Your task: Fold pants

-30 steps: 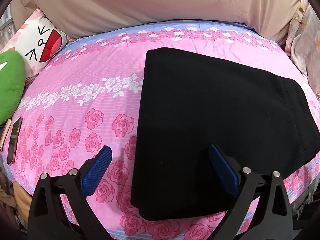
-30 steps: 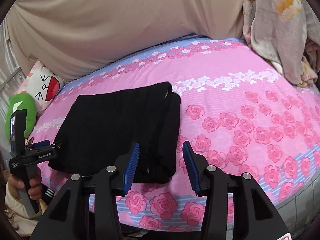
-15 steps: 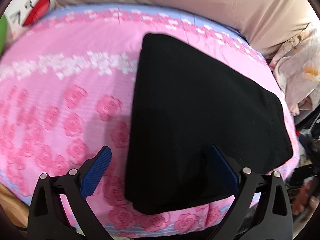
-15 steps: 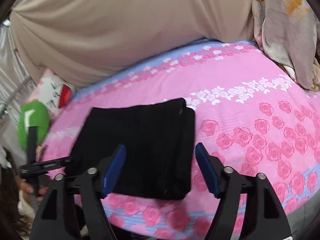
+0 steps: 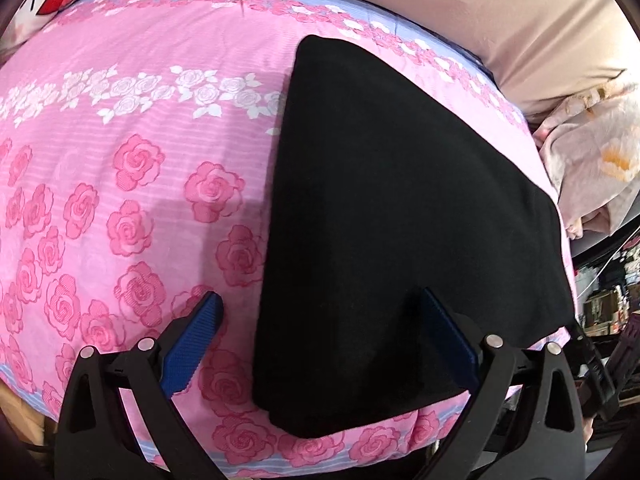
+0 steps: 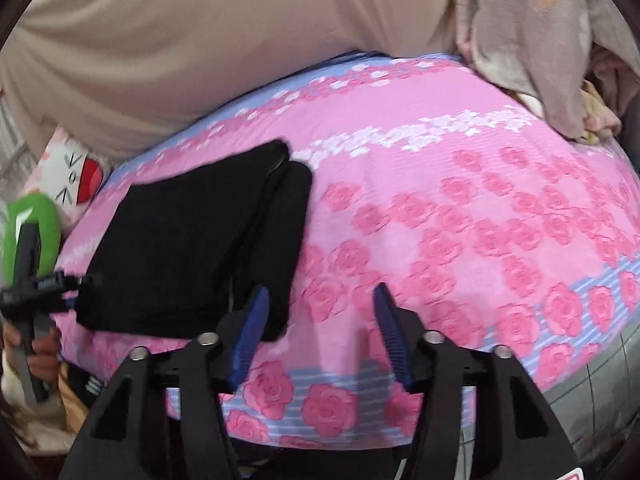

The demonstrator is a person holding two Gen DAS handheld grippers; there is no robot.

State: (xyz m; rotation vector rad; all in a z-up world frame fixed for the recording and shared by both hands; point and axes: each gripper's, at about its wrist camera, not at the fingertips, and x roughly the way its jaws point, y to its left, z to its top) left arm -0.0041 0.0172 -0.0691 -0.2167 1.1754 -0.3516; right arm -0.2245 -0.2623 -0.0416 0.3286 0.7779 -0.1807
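Observation:
The black pants (image 5: 400, 232) lie folded into a flat rectangle on the pink rose-print bed (image 5: 132, 128). My left gripper (image 5: 320, 320) is open and empty, hovering over the near left corner of the pants. In the right wrist view the pants (image 6: 192, 240) lie at the left of the bed (image 6: 460, 200). My right gripper (image 6: 320, 312) is open and empty above the bed's front edge, beside the pants' right edge. The left gripper (image 6: 36, 284) shows at the far left there, held in a hand.
A beige cover (image 6: 200, 40) hangs behind the bed. A cartoon-face pillow (image 6: 76, 172) and a green cushion (image 6: 32, 224) lie at the left end. A crumpled floral blanket (image 6: 540, 32) is piled at the right end. Clutter (image 5: 608, 288) stands past the bed's right edge.
My left gripper has swung right and come closer over the pants. My right gripper has drifted right, its jaws narrowing a little. The pants have not moved.

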